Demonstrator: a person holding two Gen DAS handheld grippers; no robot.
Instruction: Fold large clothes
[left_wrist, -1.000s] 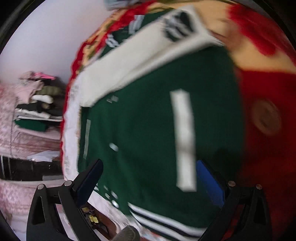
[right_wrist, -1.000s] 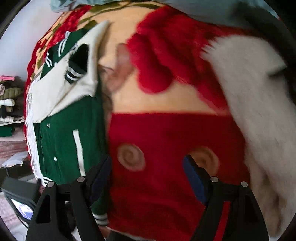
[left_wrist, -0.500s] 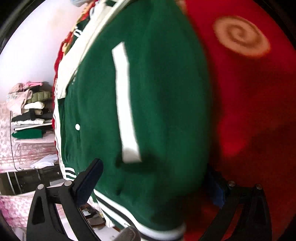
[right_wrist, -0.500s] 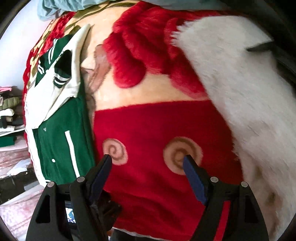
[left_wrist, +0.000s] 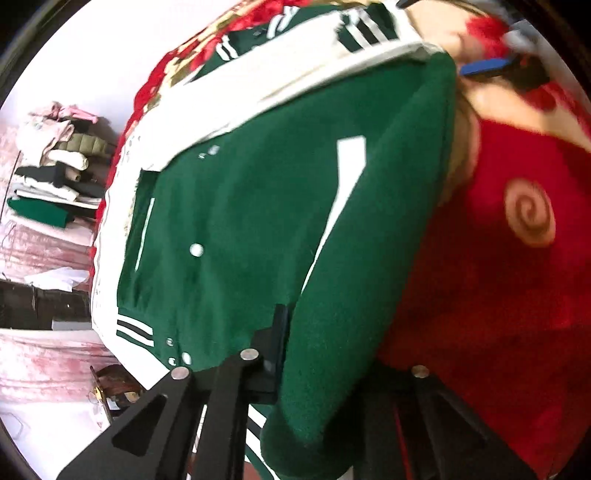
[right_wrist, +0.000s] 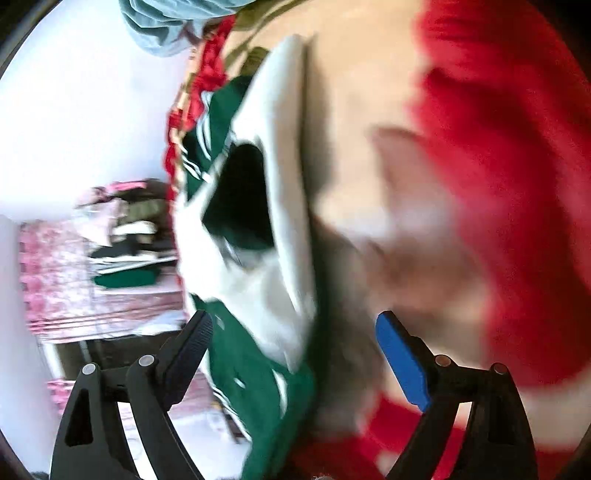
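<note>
Green jacket (left_wrist: 258, 221) spread on red blanket (left_wrist: 498, 295), fold barely begun: left gripper (left_wrist: 295, 354) pinches hem at 6 o'clock, right gripper (right_wrist: 295, 354) opening, jaws empty around the jacket's edge.

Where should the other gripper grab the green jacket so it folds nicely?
Probably at the jacket's green side edge just below the white sleeve. That edge lies between the right hand-held gripper's opening jaws, not yet pinched. Come in from the red blanket side, low, so one finger slides under. The left hand-held gripper already pinches the same edge near the hem.
</note>
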